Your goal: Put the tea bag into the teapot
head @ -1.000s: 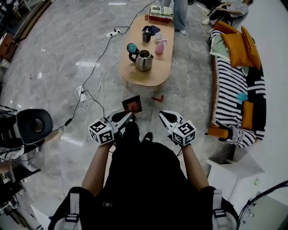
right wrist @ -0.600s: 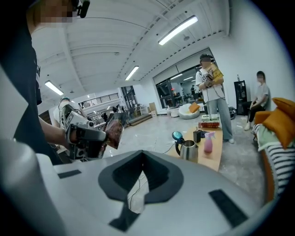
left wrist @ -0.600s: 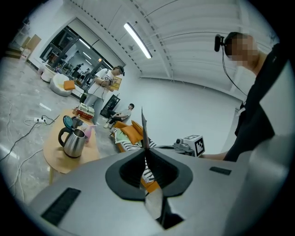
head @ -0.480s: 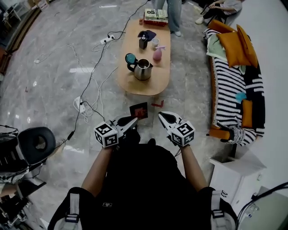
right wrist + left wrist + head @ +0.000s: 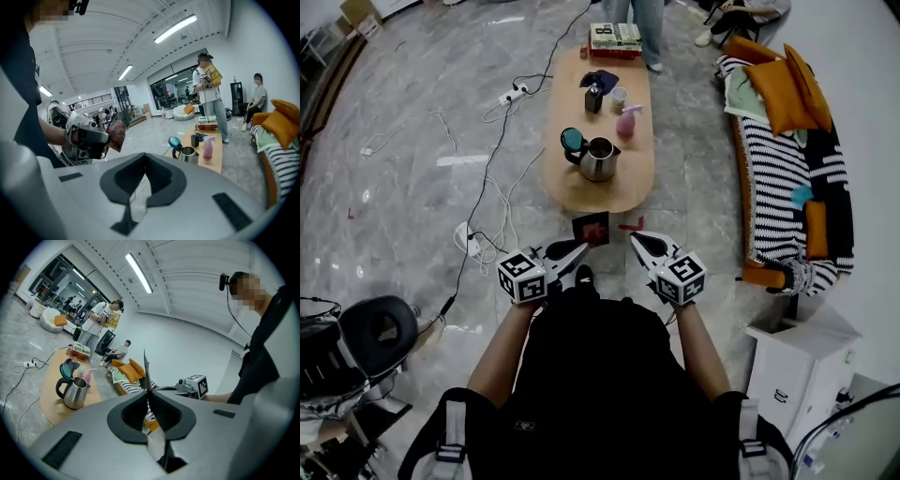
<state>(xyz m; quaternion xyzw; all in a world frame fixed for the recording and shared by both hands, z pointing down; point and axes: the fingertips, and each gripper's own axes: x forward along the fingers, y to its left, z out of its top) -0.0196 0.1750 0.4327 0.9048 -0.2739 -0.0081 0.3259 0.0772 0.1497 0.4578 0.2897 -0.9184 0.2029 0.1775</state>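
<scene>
A steel teapot (image 5: 600,159) with its teal lid (image 5: 573,141) tipped open stands on the near half of the oval wooden table (image 5: 581,192). My left gripper (image 5: 578,247) is shut on a dark red tea bag packet (image 5: 591,228), held upright in the air short of the table's near end. In the left gripper view the packet (image 5: 146,373) shows edge-on between the jaws, with the teapot (image 5: 75,392) far off to the left. My right gripper (image 5: 635,240) hovers beside it, shut and holding nothing. The right gripper view shows the packet (image 5: 117,133) and the teapot (image 5: 188,153).
A pink spray bottle (image 5: 627,122), a cup (image 5: 619,96), a dark mug (image 5: 593,97) and a box (image 5: 615,37) stand on the table's far half. A person (image 5: 208,93) stands at the far end. Striped sofa (image 5: 783,169) right, cables (image 5: 487,202) and black chair (image 5: 380,328) left, white cabinet (image 5: 797,366).
The table and teapot have come nearer to me as I walk forward. Both grippers keep their pose, the left one still gripping the packet.
</scene>
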